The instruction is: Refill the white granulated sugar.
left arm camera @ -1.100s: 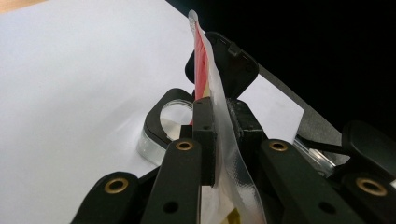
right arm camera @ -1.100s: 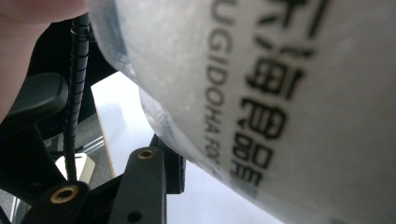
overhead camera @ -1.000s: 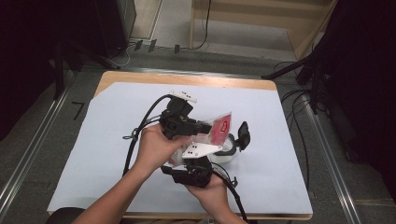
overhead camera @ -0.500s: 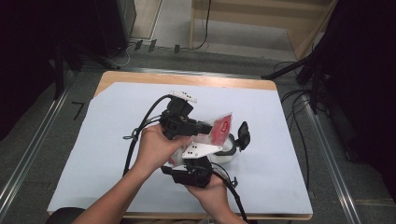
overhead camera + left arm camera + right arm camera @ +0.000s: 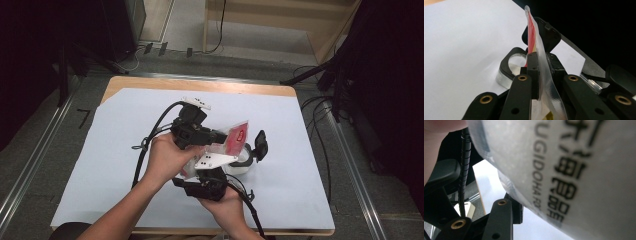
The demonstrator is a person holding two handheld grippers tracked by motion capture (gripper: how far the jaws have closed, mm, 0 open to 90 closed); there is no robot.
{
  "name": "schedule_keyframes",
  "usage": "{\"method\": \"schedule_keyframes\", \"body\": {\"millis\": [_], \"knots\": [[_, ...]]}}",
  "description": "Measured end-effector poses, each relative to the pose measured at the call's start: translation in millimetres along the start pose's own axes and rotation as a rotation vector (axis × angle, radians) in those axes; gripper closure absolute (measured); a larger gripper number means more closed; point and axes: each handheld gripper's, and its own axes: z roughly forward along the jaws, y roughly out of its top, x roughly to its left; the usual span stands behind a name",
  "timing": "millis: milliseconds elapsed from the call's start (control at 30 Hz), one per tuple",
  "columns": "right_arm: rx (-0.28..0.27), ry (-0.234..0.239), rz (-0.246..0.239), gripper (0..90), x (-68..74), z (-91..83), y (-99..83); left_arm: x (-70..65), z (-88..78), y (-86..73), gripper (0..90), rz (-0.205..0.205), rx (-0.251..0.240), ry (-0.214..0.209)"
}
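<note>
The pouch (image 5: 235, 137) stood upright above the container (image 5: 242, 162), on the sheet (image 5: 120, 150) covering the table (image 5: 150, 82), with the lid (image 5: 260, 144) just right.

A wooden table (image 5: 150, 82) stands in the middle, most of its top covered by a pale white sheet (image 5: 110, 150) — bare wood shows along the far edge and the near edge. Grey floor (image 5: 45, 150) surrounds it, with a metal rail (image 5: 30, 165) running along the left side and another rail (image 5: 357, 185) along the right. Black cables (image 5: 320, 125) trail over the floor at the right. Beyond the table, light wooden furniture (image 5: 280, 20) stands beside dark equipment (image 5: 100, 25).
</note>
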Motion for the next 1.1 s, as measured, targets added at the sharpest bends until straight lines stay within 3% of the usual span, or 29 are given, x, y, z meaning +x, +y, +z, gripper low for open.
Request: {"method": "schedule_keyframes", "body": {"millis": [133,167,267,467,567,1100], "knots": [[-0.003,-0.017,-0.016,59.8,2.0,1.1,-0.5,0.9,0.1,0.0,83.6,-0.001,-0.003,0.000],[-0.002,-0.036,-0.040,59.8,4.6,2.3,-0.9,1.4,-0.6,0.3,83.6,-0.001,0.000,0.006],[0.000,-0.039,-0.048,63.5,3.9,1.3,-0.2,0.8,-0.8,0.5,83.4,-0.006,-0.008,0.004],[-0.005,-0.026,-0.022,63.7,3.0,-0.1,0.5,-2.7,-0.9,1.7,83.1,0.012,-0.004,0.021],[-0.032,-0.017,-0.012,63.7,4.2,-2.4,0.2,-6.2,-1.7,3.0,82.7,0.020,-0.002,0.028],[-0.030,-0.012,0.000,63.7,2.8,-2.9,0.8,-5.4,0.0,3.0,82.1,0.008,-0.005,0.024]]}}
